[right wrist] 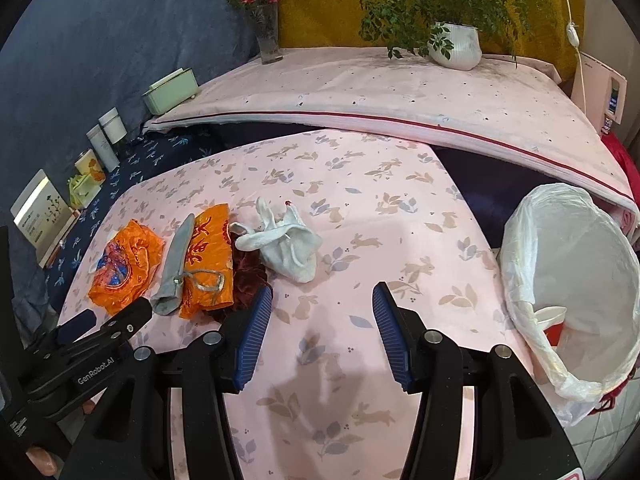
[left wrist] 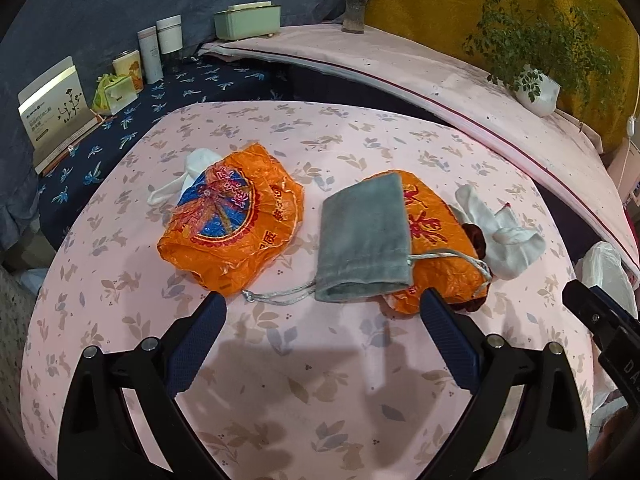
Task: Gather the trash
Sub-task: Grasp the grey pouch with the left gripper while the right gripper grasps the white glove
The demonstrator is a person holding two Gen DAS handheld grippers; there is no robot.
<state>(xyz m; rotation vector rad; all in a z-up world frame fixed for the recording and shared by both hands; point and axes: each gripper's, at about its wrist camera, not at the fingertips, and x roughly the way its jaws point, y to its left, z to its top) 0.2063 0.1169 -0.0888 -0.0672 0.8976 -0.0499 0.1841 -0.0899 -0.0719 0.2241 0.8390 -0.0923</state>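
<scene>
Surface: a pink cloth [left wrist: 320,392] printed with leaves and rabbits covers the table; all the trash lies on it.
Far left item: a white fabric piece [left wrist: 188,178] lies partly under the upper left edge of the first orange bag.
First orange bag: the orange plastic bag with a blue round print [left wrist: 230,220] lies crumpled and flat, its long axis running from lower left to upper right in the left wrist view.
Grey pouch: the grey drawstring pouch [left wrist: 366,240] lies across the second orange bag, long axis roughly toward and away from the left gripper, open mouth and silver cords at the near end.
Second orange bag: the orange bag with red characters [right wrist: 208,264] lies under and right of the pouch, touching it.
Dark red cloth: a dark red cloth [right wrist: 250,276] shows at the right edge of that bag.
White pouch: the white drawstring pouch [right wrist: 286,246] lies rightmost, its strings toward the far side.
Bin: a bin lined with a white plastic bag [right wrist: 516,280] stands at the table's right edge, mouth open.
Left gripper: the left gripper [left wrist: 322,308] hangs over the cloth just short of the grey pouch's mouth, jaws wide apart, empty.
Right gripper: the right gripper [right wrist: 322,300] hangs over bare cloth near the white pouch, jaws apart, holding nothing.
</scene>
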